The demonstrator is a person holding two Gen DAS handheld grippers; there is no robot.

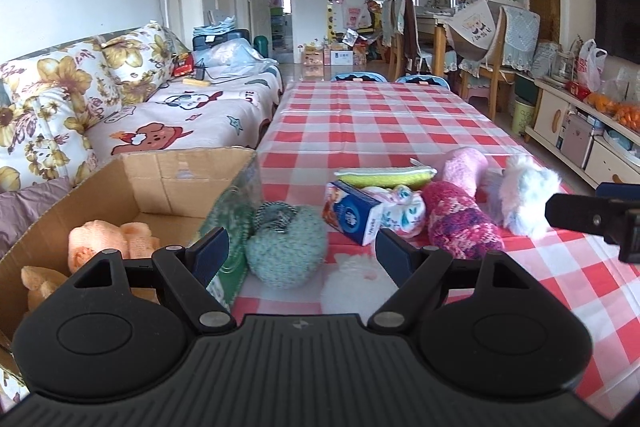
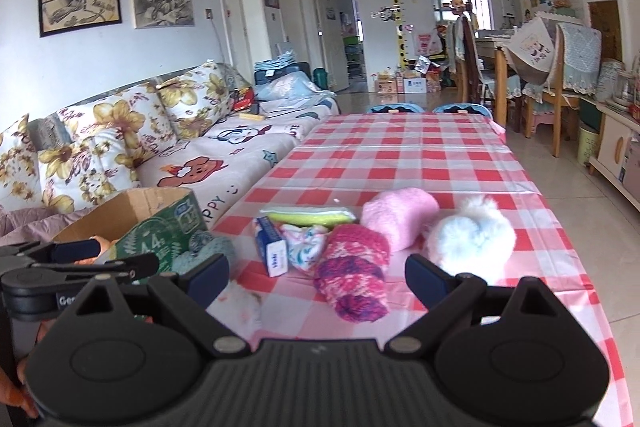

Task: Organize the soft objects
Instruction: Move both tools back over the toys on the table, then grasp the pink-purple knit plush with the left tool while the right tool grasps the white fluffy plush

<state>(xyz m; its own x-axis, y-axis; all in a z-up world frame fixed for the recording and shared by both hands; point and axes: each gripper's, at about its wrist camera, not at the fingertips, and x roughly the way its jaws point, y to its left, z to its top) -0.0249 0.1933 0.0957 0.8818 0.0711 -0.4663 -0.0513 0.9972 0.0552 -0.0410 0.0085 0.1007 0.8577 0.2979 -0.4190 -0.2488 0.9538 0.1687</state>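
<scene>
Checked tablecloth [image 1: 400, 123], teal knitted ball [image 1: 285, 247] between gaping empty left claw [image 1: 302, 251], right claw [image 2: 318, 277] likewise agape.

Far half of red-checked bench [image 2: 400, 155]: open. Near half: row of soft toys; brown cardboard box [image 1: 160, 183] blocks left edge.

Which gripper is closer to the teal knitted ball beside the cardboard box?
Left. The left gripper sits right before the teal knitted ball; the right gripper is off to its right.

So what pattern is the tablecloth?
Red and white checks on the tablecloth, clearest in the right wrist view.
</scene>
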